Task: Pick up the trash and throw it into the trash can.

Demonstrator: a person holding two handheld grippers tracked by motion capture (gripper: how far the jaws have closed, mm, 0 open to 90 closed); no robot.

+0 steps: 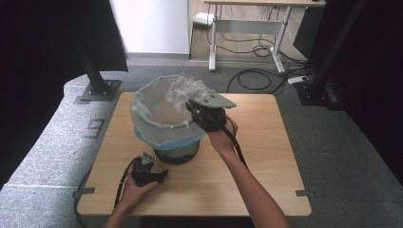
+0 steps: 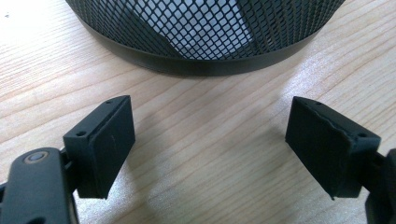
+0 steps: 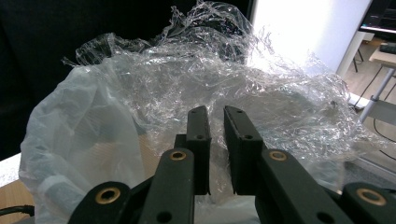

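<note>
A black wire-mesh waste basket [image 1: 177, 153] is seen at the centre of the high view, standing on a light wooden counter [image 1: 266, 142]. It is lined with a thin translucent plastic bag [image 1: 157, 114] whose edge is folded down over the rim, with a pale blue band at the lower edge of the fold.

The right tongs [image 1: 190, 105] are held just right of centre in the high view, at the right side of the bag's rim, with a crumpled mass of clear plastic film [image 1: 183, 88] directly above and beyond the tips. In the right gripper view the two black jaws are seen drawn narrow, with only a slim gap between them, and the clear film [image 3: 224, 79] is spread behind and around them; a fold of plastic appears to be pinched in the gap, though the contact itself cannot be made out clearly.

The left tongs [image 1: 151, 164] are held in the lower left of centre in the high view, low over the counter and just beside the basket's base. In the left gripper view the jaws are spread wide with bare wood [image 2: 205, 140] between them, and the basket's mesh wall [image 2: 205, 32] is seen across the top of the frame, apart from both jaws.

A grey number, seemingly a 9, is marked on the grey carpeted floor [image 1: 52, 137] at the left of the high view. No other writing can be read.
</note>
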